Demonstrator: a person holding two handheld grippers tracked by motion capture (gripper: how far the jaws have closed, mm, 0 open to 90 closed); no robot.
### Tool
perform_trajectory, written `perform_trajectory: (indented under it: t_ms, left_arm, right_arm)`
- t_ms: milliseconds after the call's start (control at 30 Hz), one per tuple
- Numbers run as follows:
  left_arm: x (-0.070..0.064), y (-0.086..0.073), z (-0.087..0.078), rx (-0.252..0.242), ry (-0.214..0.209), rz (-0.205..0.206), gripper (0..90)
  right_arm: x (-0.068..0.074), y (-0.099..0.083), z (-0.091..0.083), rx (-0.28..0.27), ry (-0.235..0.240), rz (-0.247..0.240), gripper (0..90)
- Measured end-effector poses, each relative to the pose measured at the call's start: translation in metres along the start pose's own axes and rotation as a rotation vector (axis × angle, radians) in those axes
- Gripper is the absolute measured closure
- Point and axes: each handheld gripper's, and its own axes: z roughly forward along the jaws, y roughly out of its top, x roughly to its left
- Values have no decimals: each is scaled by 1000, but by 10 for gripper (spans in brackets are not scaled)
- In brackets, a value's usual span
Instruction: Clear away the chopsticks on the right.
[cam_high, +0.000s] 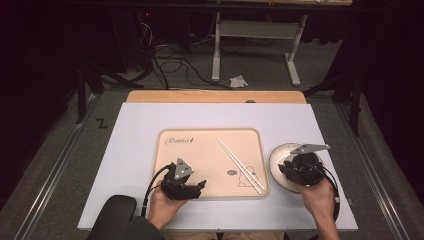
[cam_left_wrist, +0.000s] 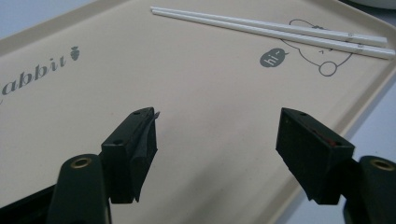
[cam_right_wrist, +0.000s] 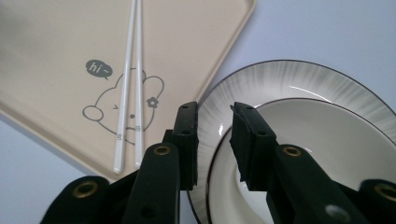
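Beside the tray's (cam_high: 165, 165) right edge, you are closing the right gripper (cam_right_wrist: 214, 140) over the plate's (cam_right_wrist: 299, 79) rim, jaws narrowly apart; next, pinch firmly. Your left gripper (cam_left_wrist: 217, 140) is hovering spread wide.

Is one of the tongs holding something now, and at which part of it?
The right tongs are narrowed astride the rim of the plate; whether they grip it cannot be told. The left tongs are open above the tray, holding nothing.
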Motion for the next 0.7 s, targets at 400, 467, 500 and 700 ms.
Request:
perform_trajectory:
  t_ms: [400,467,500,700]
  left_arm:
    - [-1,2,2,1,-22,23,294]
    - [0,2,2,-1,-21,21,294]
    - [-1,2,2,-1,-21,22,294]
    - [-2,2,2,3,-22,26,295]
  right_arm:
    - [-26,-14,-14,6,-59,83,705]
    - [-30,-15,-15,11,-63,92,700]
    - [-31,-16,-15,15,-63,94,698]
    - [-39,-21,-15,39,-64,113,676]
